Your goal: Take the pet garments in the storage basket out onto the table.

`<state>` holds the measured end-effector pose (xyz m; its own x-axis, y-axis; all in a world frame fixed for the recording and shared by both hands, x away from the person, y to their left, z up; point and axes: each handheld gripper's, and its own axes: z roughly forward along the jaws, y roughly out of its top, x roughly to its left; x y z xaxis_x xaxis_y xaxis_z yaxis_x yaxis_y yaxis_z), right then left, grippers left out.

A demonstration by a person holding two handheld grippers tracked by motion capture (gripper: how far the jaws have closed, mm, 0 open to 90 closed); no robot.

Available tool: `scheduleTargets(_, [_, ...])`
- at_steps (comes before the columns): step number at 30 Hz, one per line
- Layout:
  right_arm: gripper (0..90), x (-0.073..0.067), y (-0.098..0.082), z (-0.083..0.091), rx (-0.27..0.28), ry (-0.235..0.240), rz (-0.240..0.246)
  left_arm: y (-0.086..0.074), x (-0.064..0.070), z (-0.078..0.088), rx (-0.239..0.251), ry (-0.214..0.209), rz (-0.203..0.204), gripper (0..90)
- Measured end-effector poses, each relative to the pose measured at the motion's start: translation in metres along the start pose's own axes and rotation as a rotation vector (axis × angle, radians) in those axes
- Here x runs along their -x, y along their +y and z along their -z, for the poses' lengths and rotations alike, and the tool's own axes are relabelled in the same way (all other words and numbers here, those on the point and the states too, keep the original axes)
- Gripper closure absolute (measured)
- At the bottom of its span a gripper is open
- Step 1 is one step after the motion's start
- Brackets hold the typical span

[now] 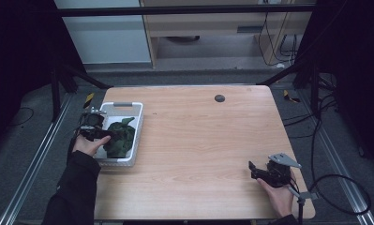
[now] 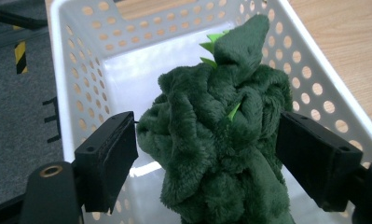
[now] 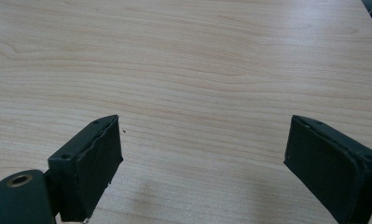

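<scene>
Reaching into the white perforated plastic basket (image 1: 137,136) at the left edge of the light wooden tabletop (image 1: 198,140), the left gripper (image 2: 207,154) has its black jaws spread wide on either side of a crumpled dark green plush toy (image 2: 216,144) with small bright green felt bits; the jaw on the left of the left gripper view sits just at the plush, the other a little apart from it. The toy lies inside the basket against its white floor. Near the tabletop's near right corner, the right gripper (image 3: 202,163) hovers low over bare wood, jaws wide apart and empty, held in the person's right hand (image 1: 279,194).
</scene>
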<state>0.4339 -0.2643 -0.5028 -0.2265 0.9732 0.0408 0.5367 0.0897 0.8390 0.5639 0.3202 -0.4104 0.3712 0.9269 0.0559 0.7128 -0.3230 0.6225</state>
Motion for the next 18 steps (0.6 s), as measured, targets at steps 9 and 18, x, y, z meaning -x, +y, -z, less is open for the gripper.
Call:
scheduleTargets(9, [10.9, 0.000, 0.000, -0.001, -0.005, 0.002, 0.002, -0.002, 0.001, -0.009, -0.044, -0.008, -0.008, 26.9])
scheduleTargets(18, [10.9, -0.001, 0.000, -0.001, -0.009, 0.007, 0.003, -0.004, 0.003, -0.017, -0.113, -0.028, -0.018, 46.1])
